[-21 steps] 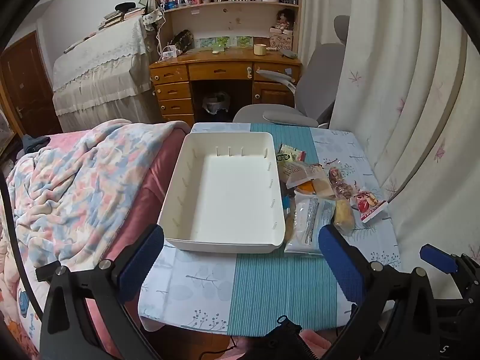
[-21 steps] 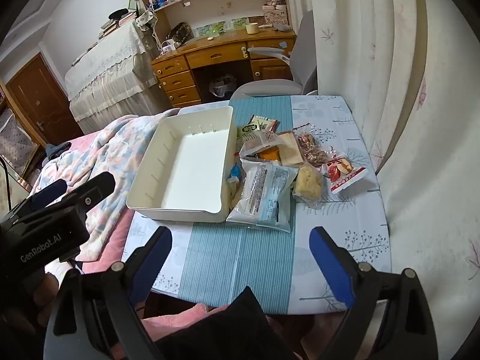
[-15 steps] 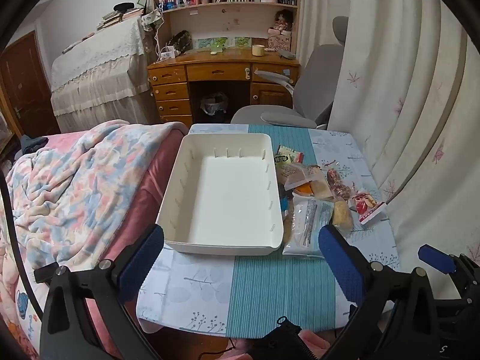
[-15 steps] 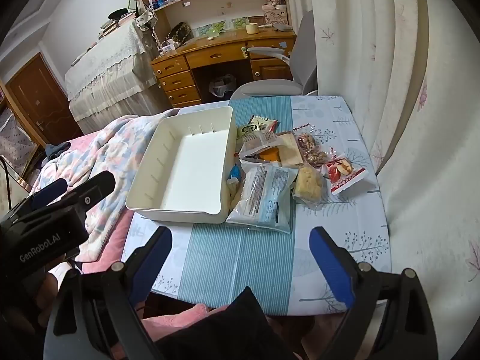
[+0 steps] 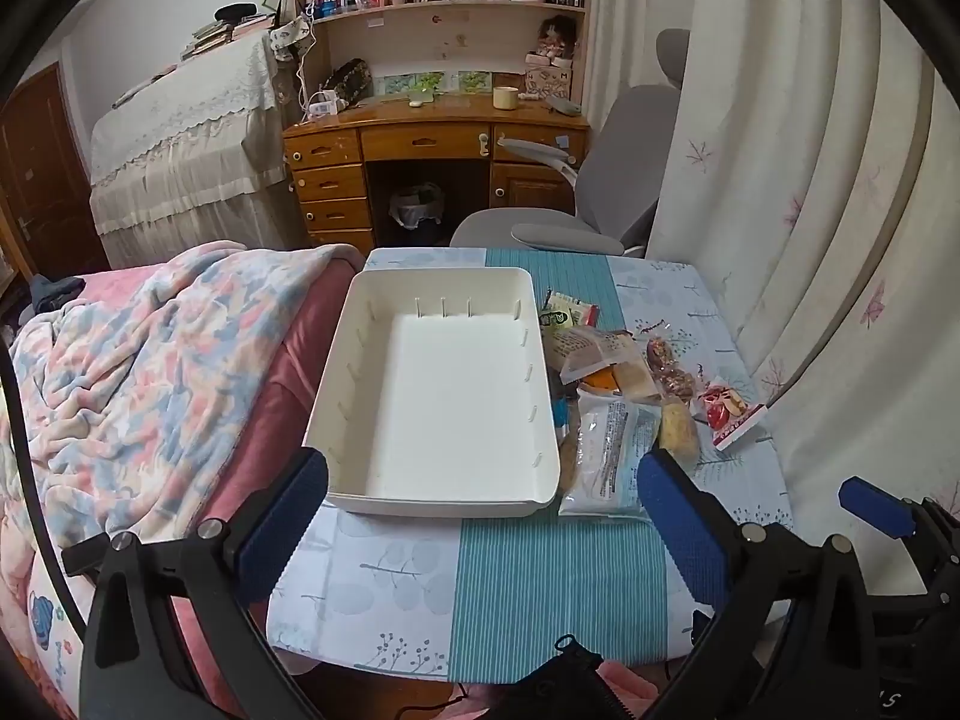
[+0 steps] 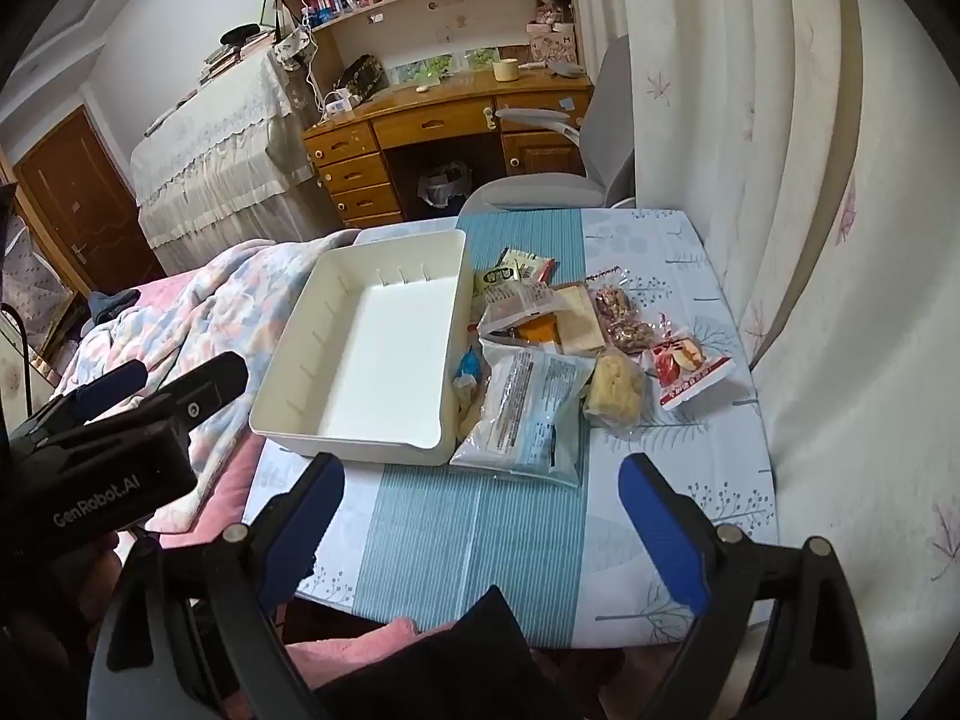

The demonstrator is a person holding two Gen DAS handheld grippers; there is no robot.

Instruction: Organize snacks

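An empty cream plastic bin (image 5: 354,324) (image 6: 300,312) lies on the left half of a small table. To its right is a heap of snack packets: a large clear-and-blue packet (image 5: 606,450) (image 6: 528,414) nearest me, a yellow cake (image 6: 615,387), a red-and-white packet (image 5: 729,411) (image 6: 687,366), a nut bar (image 6: 621,318) and a green packet (image 5: 564,312) at the back. My left gripper (image 5: 483,498) hangs open above the table's near edge, in front of the bin. My right gripper (image 6: 480,501) is open too, in front of the large packet. Neither holds anything.
The table's leaf-and-stripe cloth (image 5: 540,570) shows bare at the front. A bed with a floral blanket (image 5: 138,360) borders the left side, curtains (image 5: 780,180) the right. A grey chair (image 5: 576,204) and a wooden desk (image 5: 432,150) stand behind.
Both views have shifted only slightly; the left gripper has drawn back a little from the bin. The jaws stay wide and nothing on the table has moved.
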